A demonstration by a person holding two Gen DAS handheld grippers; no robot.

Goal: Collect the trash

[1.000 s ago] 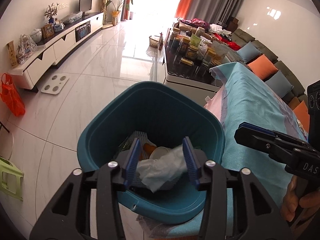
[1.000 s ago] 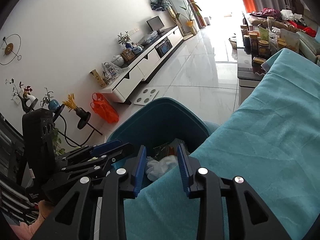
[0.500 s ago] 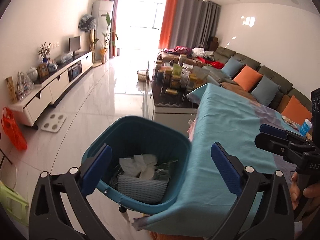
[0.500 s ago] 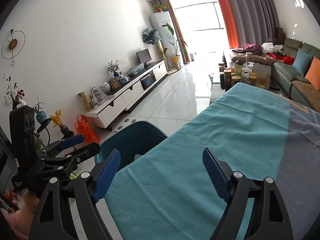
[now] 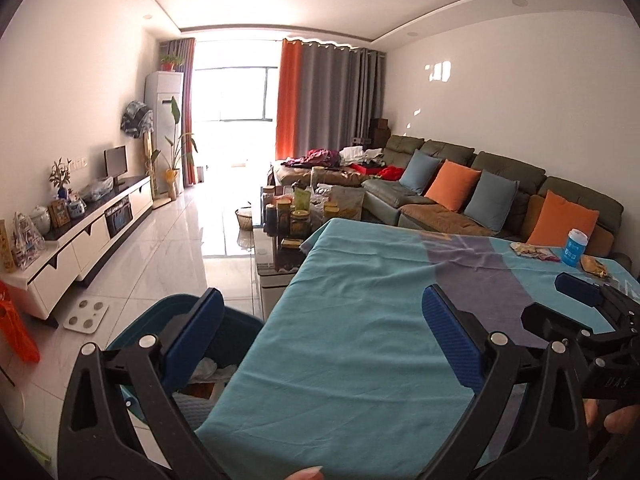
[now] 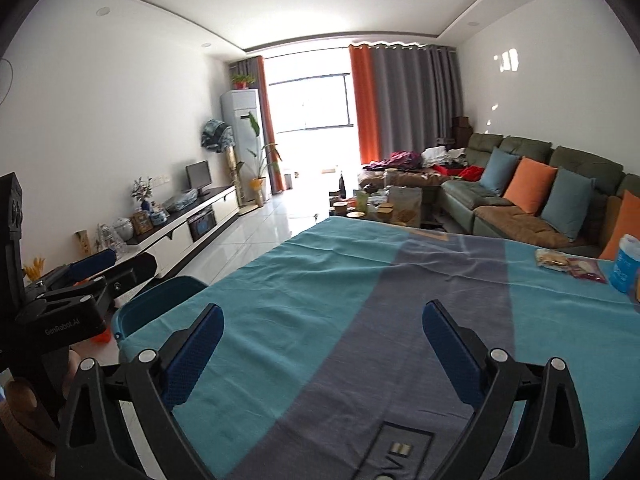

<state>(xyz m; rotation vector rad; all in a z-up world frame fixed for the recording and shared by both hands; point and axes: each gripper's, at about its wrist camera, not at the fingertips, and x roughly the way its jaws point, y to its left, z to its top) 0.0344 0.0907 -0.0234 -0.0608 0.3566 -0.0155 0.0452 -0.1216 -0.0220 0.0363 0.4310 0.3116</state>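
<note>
My left gripper [image 5: 322,320] is open and empty above the near edge of the teal-clothed table [image 5: 360,264]. The teal bin [image 5: 136,328] stands on the floor at its lower left, with crumpled white tissue [image 5: 206,370] inside. My right gripper [image 6: 322,332] hangs over the cloth's grey stripe, its jaws opening with nothing between them. At the table's far right lie snack wrappers [image 6: 560,262] and a blue-and-white cup [image 6: 626,264]. The left wrist view also shows the wrappers [image 5: 532,250] and the cup [image 5: 575,246].
A glass coffee table [image 5: 276,264] crowded with jars stands beyond the table. A long sofa [image 5: 500,200] with cushions runs along the right wall. A white TV cabinet [image 5: 92,232], a bathroom scale [image 5: 86,316] and an orange bag [image 5: 16,340] are on the left.
Both grippers spread their jaws wide. The white tissue left the left gripper and now lies in the bin. Both views swung up and to the right, from the bin to the table.
</note>
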